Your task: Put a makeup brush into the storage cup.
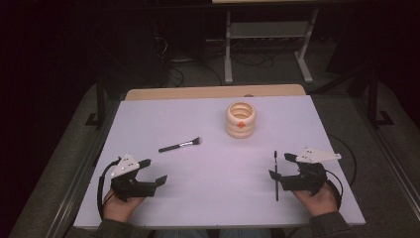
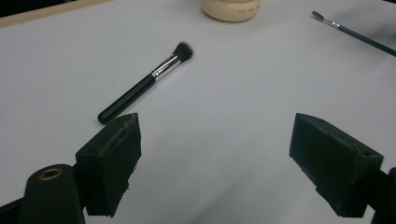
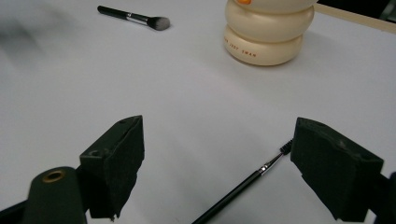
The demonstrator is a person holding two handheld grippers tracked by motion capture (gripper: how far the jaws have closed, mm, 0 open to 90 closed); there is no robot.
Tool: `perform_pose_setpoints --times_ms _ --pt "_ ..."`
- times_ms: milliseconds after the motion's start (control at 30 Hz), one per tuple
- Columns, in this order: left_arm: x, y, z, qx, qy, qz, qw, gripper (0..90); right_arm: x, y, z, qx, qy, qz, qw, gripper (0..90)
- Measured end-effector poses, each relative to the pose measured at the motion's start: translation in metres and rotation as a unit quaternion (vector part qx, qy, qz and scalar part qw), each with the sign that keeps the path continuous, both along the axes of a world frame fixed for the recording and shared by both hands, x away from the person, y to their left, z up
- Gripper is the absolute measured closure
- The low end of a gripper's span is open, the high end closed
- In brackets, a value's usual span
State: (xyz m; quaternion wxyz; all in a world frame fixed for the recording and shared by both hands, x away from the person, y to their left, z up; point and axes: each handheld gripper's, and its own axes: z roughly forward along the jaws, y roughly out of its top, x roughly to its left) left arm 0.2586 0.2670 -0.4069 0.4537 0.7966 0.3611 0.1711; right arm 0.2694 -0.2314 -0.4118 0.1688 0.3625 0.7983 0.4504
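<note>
The left claw (image 1: pixel 154 171) is spread wide with nothing between its jaws, resting low at the near left of the worktop (image 1: pixel 208 198), well apart from the holder (image 1: pixel 240 119). The right claw (image 1: pixel 280 166) is spread just as wide at the near right, also pinching nothing.

In the right gripper view a thin brush (image 3: pixel 243 184) lies flat on the worktop between the jaws, nearer the right-hand one, its small dark tip aimed toward the holder; whether that jaw touches it cannot be told. In the high view this thin brush (image 1: pixel 276 174) lies along the claw's inner side, nearer than the holder and a little to its right.

A thicker brush (image 1: pixel 180 145), with black handle, silver ferrule and dark bristles, lies flat to the left of the holder and a little nearer, bristles toward it. In the left gripper view it lies just beyond the left-hand jaw (image 2: pixel 144 83).

The holder is a cream, ringed pot standing upright toward the far side, with an orange spot on its front. Small brown lettering on its lowest ring reads, as far as it can be made out, "THE JUST SWAN" (image 3: pixel 243 52).
</note>
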Motion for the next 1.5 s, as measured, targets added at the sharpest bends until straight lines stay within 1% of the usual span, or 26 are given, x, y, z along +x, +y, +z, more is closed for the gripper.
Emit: perform_pose_setpoints --times_ms 200,233,300,333,400,433,567,667,700,767,800,833,867,900,967,1000,1067,1100,1200,1233,1300,1333,1367,1400,1467,1500 --pt "0.0 -0.001 0.0 -0.005 0.001 -0.001 1.0 16.3 0.0 -0.003 -0.001 0.002 0.002 -0.001 1.0 16.6" --pt "0.001 -0.003 -0.002 0.003 0.014 -0.01 0.9999 16.3 0.0 -0.004 -0.001 0.004 0.001 -0.003 1.0 16.6" --pt "0.002 -0.004 -0.003 0.009 0.019 -0.015 0.9997 16.3 0.0 -0.004 -0.001 0.004 0.001 -0.003 1.0 16.6" --pt "0.002 -0.005 -0.003 0.016 0.017 -0.019 0.9996 16.3 0.0 -0.003 -0.001 0.004 0.002 -0.004 1.0 16.5" --pt "0.002 -0.006 -0.002 0.017 0.019 -0.022 0.9995 16.3 0.0 -0.002 -0.001 0.003 0.002 -0.003 1.0 16.5" --pt "0.002 -0.006 -0.001 0.023 0.014 -0.025 0.9993 16.3 0.0 -0.002 -0.001 0.002 0.003 -0.002 1.0 16.5" --pt "0.003 -0.009 0.003 0.026 0.013 -0.028 0.9992 16.7 0.001 -0.003 0.0 0.003 0.003 -0.005 1.0 16.5" --pt "0.003 -0.011 0.006 0.041 0.011 -0.031 0.9986 16.8 0.002 -0.003 0.001 0.002 0.004 -0.005 1.0 16.5" --pt "0.004 -0.011 0.008 0.038 0.011 -0.033 0.9987 16.8 0.002 -0.003 0.0 0.002 0.004 -0.004 1.0 16.5" --pt "0.007 -0.01 0.011 0.029 0.018 -0.038 0.9987 16.8 0.003 -0.002 0.0 0.001 0.003 -0.002 1.0 16.5" --pt "0.008 -0.01 0.013 0.031 0.022 -0.042 0.9984 16.8 0.003 -0.002 0.001 0.001 0.004 -0.001 1.0 16.5" --pt "0.009 -0.01 0.015 0.029 0.023 -0.044 0.9984 17.7 0.003 -0.001 0.001 0.001 0.008 -0.001 1.0 16.5" --pt "0.011 -0.01 0.017 0.032 0.023 -0.049 0.9981 19.4 0.003 -0.001 0.001 0.001 0.007 0.0 1.0 16.6" --pt "0.012 -0.01 0.018 0.033 0.026 -0.048 0.998 19.4 0.003 -0.002 0.001 0.001 0.006 0.0 1.0 16.6" --pt "0.016 -0.009 0.021 0.042 0.027 -0.054 0.9973 19.4 0.002 -0.002 0.002 0.001 0.005 -0.002 1.0 16.6" --pt "0.016 -0.009 0.021 0.042 0.027 -0.054 0.9973 19.3 0.002 -0.002 0.002 0.001 0.005 -0.002 1.0 16.6" --pt "0.018 -0.009 0.024 0.036 0.029 -0.055 0.9974 19.3 0.002 -0.004 0.003 0.003 0.0 -0.004 1.0 16.5" --pt "0.02 -0.008 0.026 0.037 0.031 -0.057 0.9972 19.3 0.002 -0.004 0.003 0.003 0.0 -0.004 1.0 16.5" --pt "0.026 -0.006 0.029 0.025 0.045 -0.061 0.9968 18.9 0.002 -0.004 0.003 0.004 0.0 -0.004 1.0 16.5" --pt "0.029 -0.005 0.031 0.03 0.047 -0.065 0.9964 18.9 0.002 -0.004 0.003 0.004 0.0 -0.004 1.0 16.5" --pt "0.03 -0.004 0.032 0.031 0.049 -0.067 0.9961 16.5 0.002 -0.003 0.003 0.002 0.002 -0.003 1.0 16.6" --pt "0.034 -0.002 0.033 0.035 0.057 -0.071 0.9952 16.5 0.002 -0.003 0.003 0.001 0.002 -0.003 1.0 16.6" --pt "0.035 -0.003 0.033 0.041 0.057 -0.07 0.995 16.7 0.002 -0.003 0.004 0.001 0.001 -0.002 1.0 16.7" --pt "0.036 -0.003 0.034 0.054 0.055 -0.073 0.9943 16.8 0.002 -0.003 0.004 0.001 0.001 -0.002 1.0 16.8" --pt "0.039 -0.004 0.035 0.062 0.056 -0.074 0.9938 16.9 0.002 -0.003 0.004 0.001 0.001 -0.001 1.0 16.8" --pt "0.041 -0.004 0.036 0.07 0.054 -0.078 0.993 17.0 0.002 -0.003 0.004 0.001 0.0 0.001 1.0 16.8"
